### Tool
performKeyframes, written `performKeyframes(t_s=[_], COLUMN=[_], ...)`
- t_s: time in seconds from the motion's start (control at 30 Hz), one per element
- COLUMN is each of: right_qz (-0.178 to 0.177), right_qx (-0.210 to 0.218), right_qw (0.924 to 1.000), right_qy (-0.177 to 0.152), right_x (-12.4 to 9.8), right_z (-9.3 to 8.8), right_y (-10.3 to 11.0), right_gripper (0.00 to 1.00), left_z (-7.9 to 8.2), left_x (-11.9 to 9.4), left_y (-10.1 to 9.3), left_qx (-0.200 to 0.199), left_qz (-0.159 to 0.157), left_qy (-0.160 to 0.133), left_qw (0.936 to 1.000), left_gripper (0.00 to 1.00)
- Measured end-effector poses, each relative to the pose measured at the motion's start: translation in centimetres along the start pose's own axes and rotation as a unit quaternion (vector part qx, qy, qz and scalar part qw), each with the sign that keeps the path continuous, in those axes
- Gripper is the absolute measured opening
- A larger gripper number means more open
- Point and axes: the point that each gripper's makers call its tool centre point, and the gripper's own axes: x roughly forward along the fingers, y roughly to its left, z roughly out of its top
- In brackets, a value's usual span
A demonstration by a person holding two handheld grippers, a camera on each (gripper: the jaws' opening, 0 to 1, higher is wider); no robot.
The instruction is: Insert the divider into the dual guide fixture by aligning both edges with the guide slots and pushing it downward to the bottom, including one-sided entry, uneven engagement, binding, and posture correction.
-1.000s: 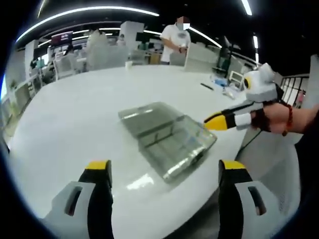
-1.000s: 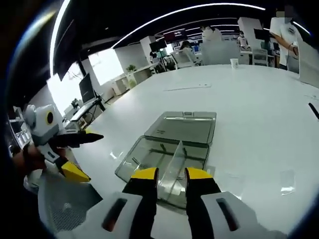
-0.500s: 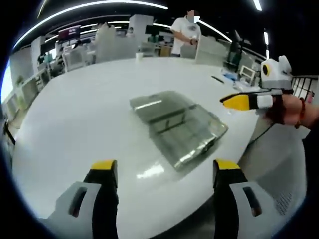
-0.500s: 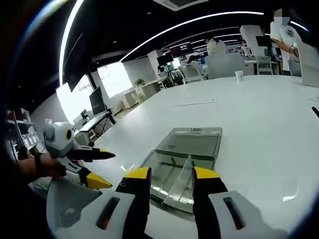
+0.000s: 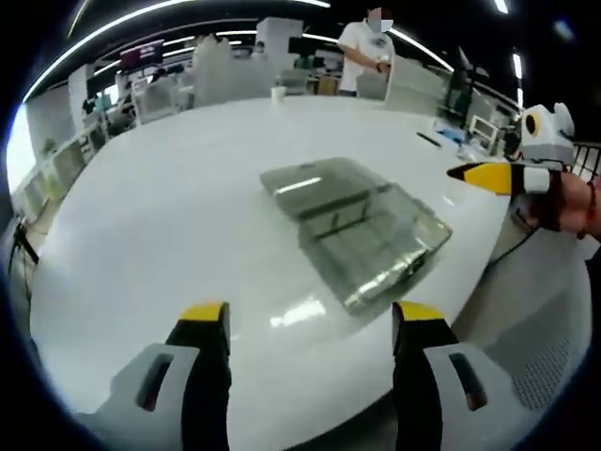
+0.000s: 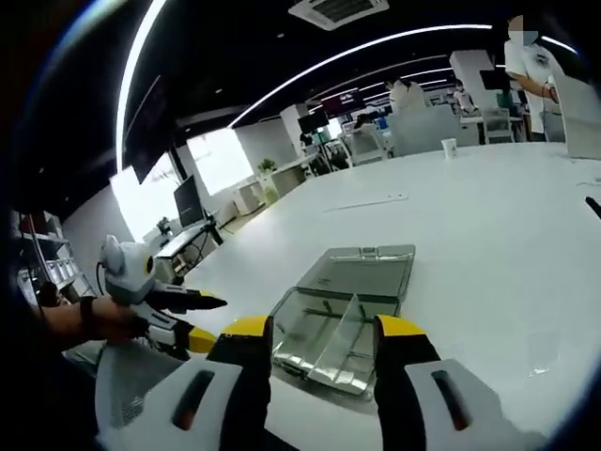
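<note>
The clear plastic guide fixture (image 5: 376, 246) lies on the white table (image 5: 160, 207), with its flat clear lid (image 5: 315, 181) beside it on the far side. A clear divider (image 6: 344, 323) stands in the fixture (image 6: 302, 331), leaning a little. My right gripper (image 6: 322, 331) hovers short of the fixture, open, with nothing between its fingers. My left gripper (image 5: 312, 318) is open and held back near the table's edge. The right gripper (image 5: 493, 177) shows at the right of the left gripper view, in a hand. The left gripper (image 6: 188, 319) shows at the left of the right gripper view.
A person (image 5: 368, 47) stands at the table's far end, near a paper cup (image 5: 278, 93). A dark pen (image 5: 426, 139) and small items lie at the far right. A grey mesh chair (image 5: 540, 376) stands by the near edge. Desks and monitors fill the background.
My right gripper's jaws have widened from close around the divider and pulled back from the fixture. The left gripper has also drawn back, so the fixture looks farther away.
</note>
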Motion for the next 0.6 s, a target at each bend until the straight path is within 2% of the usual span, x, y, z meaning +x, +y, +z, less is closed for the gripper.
performKeyframes(t_s=[0.07, 0.13, 0.3, 0.6], right_qz=[0.0, 0.002, 0.005, 0.01], right_qx=[0.006, 0.004, 0.003, -0.017], right_qw=[1.0, 1.0, 1.0, 0.9998], right_qy=[-0.001, -0.001, 0.004, -0.002], right_x=[-0.2, -0.3, -0.4, -0.9], right_z=[-0.2, -0.4, -0.7, -0.7], right_y=[0.0, 0.1, 0.0, -0.2], right_gripper=[0.4, 0.41, 0.44, 0.53], left_z=[0.2, -0.2, -0.4, -1.5], left_x=[0.2, 0.5, 0.9, 1.9], left_y=[-0.1, 0.1, 0.5, 1.2], left_qx=[0.008, 0.017, 0.017, 0.032], left_qz=[0.002, 0.008, 0.011, 0.023], left_qy=[-0.005, 0.01, 0.016, 0.043], left_qw=[1.0, 0.9998, 0.9997, 0.9983], left_gripper=[0.66, 0.66, 0.65, 0.62])
